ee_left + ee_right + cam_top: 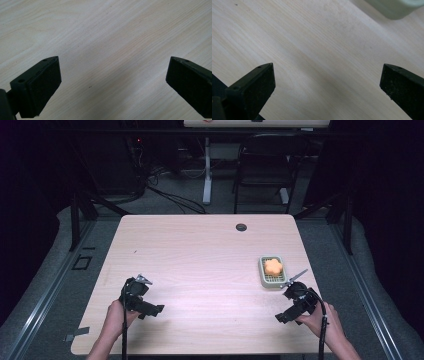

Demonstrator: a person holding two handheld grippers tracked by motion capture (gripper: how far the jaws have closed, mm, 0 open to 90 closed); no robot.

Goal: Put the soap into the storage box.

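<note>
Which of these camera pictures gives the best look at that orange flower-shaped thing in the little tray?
The high view. It shows the whole orange piece lying in the pale tray near the table's right edge, just beyond the right gripper. The right gripper view catches a corner of the tray at its top edge; the left gripper view looks at bare tabletop.

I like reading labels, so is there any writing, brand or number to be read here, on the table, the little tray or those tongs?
None can be read.
The table, the tray and the orange piece in it bear no text.
Both tongs, left and right, are plain black.
A red mark on the white board at the back is too small to read.
</note>
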